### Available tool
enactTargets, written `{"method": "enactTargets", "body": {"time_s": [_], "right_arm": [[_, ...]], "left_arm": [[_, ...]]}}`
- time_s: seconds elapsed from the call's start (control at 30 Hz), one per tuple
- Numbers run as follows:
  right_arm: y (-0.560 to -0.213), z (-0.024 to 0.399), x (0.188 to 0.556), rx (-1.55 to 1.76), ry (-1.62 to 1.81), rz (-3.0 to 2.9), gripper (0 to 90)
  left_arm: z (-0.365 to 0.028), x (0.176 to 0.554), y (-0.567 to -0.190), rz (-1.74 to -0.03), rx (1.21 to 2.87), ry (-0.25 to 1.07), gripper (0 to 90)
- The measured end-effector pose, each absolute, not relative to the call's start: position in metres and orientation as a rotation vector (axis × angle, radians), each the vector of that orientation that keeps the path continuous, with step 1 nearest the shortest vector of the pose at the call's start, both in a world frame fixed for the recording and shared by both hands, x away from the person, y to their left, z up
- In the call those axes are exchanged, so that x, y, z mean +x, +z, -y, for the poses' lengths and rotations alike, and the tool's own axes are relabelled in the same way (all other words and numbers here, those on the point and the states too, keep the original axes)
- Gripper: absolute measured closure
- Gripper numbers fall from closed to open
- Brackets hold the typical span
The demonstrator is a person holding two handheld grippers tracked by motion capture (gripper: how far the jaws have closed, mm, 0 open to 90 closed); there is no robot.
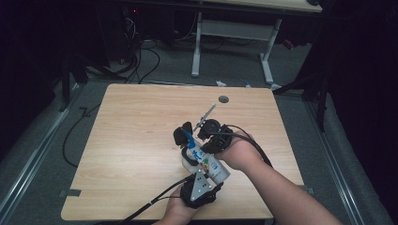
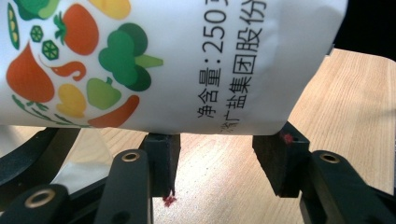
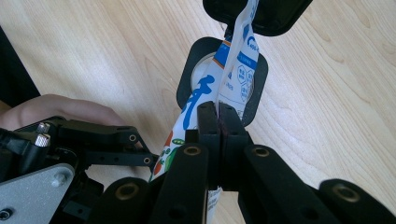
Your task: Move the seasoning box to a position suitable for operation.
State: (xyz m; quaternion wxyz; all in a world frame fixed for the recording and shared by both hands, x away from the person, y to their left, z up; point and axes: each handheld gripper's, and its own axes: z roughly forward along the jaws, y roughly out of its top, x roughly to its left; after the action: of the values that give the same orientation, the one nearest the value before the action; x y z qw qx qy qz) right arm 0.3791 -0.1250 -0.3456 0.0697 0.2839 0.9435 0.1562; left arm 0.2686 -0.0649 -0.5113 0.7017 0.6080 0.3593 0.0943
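White salt bag across half-open left jaws, its top edge pinched in shut right jaws, per right gripper view.

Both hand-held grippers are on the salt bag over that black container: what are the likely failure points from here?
1. The right hand-held gripper pinches only a thin edge of the bag; a pull might tear it or let it slip.
2. The bag's top hangs over the black container, which is small, so salt may miss it.
3. The left hand-held gripper grips the bag's lower body; a tighter squeeze could push salt out suddenly.
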Motion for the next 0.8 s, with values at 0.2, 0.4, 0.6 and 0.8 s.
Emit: {"method": "enactTargets", "body": {"time_s": [0.2,0.4,0.6,0.8], "right_arm": [[-0.3443,0.1241,0.3798,0.848,0.465,-2.838,90.0],[-0.3441,0.1232,0.3796,0.853,0.458,-2.841,90.0],[-0.3454,0.1232,0.38,0.847,0.47,-2.844,90.0],[-0.346,0.1234,0.3799,0.848,0.473,-2.846,90.0]], "left_arm": [[0.0653,0.2692,-0.5102,-0.8,1.349,0.213,52.8],[0.0655,0.2686,-0.5105,-0.797,1.35,0.219,52.9],[0.0648,0.2681,-0.5114,-0.791,1.361,0.23,53.1],[0.0654,0.2678,-0.5125,-0.79,1.363,0.243,53.1]]}}
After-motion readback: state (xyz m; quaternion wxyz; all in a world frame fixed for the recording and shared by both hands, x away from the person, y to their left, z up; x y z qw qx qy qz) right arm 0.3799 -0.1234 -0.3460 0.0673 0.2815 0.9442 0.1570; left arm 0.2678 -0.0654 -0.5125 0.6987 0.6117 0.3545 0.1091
